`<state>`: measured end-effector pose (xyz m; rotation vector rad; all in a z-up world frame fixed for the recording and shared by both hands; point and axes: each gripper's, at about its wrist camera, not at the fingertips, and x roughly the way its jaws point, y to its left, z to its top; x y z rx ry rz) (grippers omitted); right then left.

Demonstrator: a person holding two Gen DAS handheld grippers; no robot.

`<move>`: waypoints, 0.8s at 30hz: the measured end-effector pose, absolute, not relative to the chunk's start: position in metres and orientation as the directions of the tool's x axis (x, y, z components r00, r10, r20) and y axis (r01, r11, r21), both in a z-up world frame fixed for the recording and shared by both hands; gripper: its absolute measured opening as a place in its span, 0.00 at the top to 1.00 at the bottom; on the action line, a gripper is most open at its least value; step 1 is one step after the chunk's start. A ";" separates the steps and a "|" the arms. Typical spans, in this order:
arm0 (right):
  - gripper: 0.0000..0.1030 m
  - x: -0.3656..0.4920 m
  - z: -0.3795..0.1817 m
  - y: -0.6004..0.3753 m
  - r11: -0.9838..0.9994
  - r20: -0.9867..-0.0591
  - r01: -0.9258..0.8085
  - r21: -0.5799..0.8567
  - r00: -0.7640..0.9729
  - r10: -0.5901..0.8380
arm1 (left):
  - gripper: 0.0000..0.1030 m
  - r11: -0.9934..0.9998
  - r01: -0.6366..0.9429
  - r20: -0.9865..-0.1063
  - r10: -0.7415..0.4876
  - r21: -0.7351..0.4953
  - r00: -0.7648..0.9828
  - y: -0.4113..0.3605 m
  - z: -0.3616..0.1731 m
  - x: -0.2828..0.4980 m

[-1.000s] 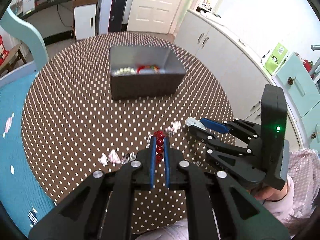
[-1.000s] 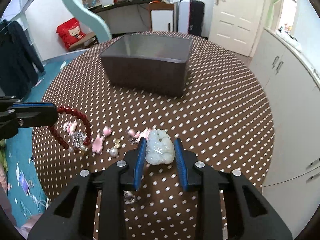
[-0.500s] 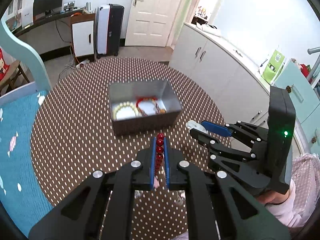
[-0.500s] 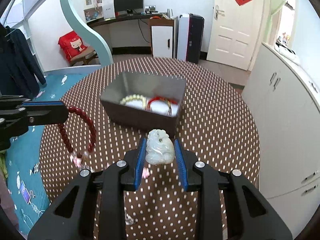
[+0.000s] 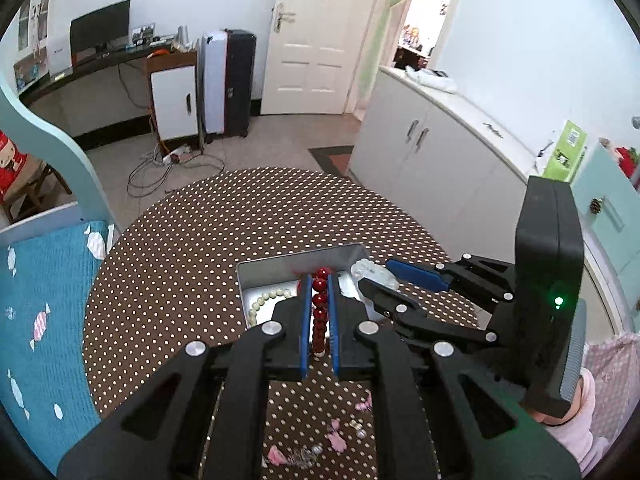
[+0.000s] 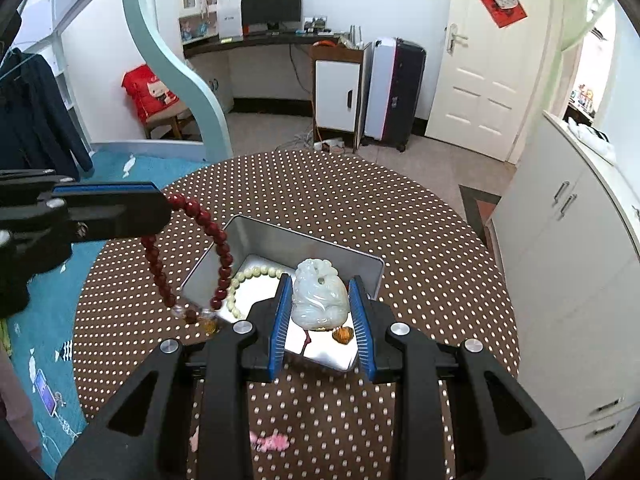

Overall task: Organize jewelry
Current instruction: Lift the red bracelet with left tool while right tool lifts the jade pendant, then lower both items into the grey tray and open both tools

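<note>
Both pairs of jaws are closed on jewelry. The left gripper (image 5: 319,312) is pinched nearly flat on a string of red beads (image 5: 319,300), and the right gripper (image 6: 322,316) is parted only as wide as the pale jade pendant (image 6: 319,300) clamped between its blue pads (image 6: 280,320).

Nearest in the left wrist view, loose pink and silver trinkets (image 5: 304,450) lie on the near edge of the round table (image 5: 168,280), under the gripper's frame. The right wrist view shows only one pink piece (image 6: 272,442) there. Beyond them sits an open metal tin (image 5: 256,272) near the table's middle, with a cream bead bracelet (image 5: 264,300) lying inside along its left wall. Only the right wrist view shows the red beads as a whole loop (image 6: 188,256) hanging from the left gripper (image 6: 170,208) over the tin's left rim (image 6: 224,232), its amber charm (image 6: 208,325) at the bottom. It also shows a small brown bead (image 6: 342,335) on the tin's floor below the pendant. The left wrist view alone shows a pink sleeve (image 5: 576,436) behind the right gripper (image 5: 376,280), which holds the pendant (image 5: 370,272) above the tin's right corner.

A brown cloth with white dots covers the table. Past its far edge are a tiled floor with cables (image 5: 168,168), a desk with a monitor (image 6: 272,8), a white door (image 6: 484,52), and white cupboards (image 5: 440,160) on the right. A blue rug (image 5: 44,304) lies to the left.
</note>
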<state>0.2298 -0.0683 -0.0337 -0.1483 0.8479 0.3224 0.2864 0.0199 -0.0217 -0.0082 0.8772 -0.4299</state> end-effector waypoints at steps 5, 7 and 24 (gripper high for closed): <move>0.73 0.252 -0.050 -0.062 0.933 -0.790 -0.361 0.003 0.571 0.223 | 0.93 0.923 0.336 -0.776 -0.347 -0.185 0.526 0.018 -0.046 0.315; 0.73 0.260 -0.059 -0.062 0.931 -0.806 -0.365 0.008 0.549 0.222 | 0.93 0.923 0.332 -0.789 -0.347 -0.193 0.507 0.016 -0.056 0.325; 0.68 0.272 -0.077 -0.055 0.918 -0.846 -0.395 -0.029 0.499 0.188 | 0.92 0.943 0.289 -0.869 -0.279 -0.167 0.408 0.009 -0.123 0.366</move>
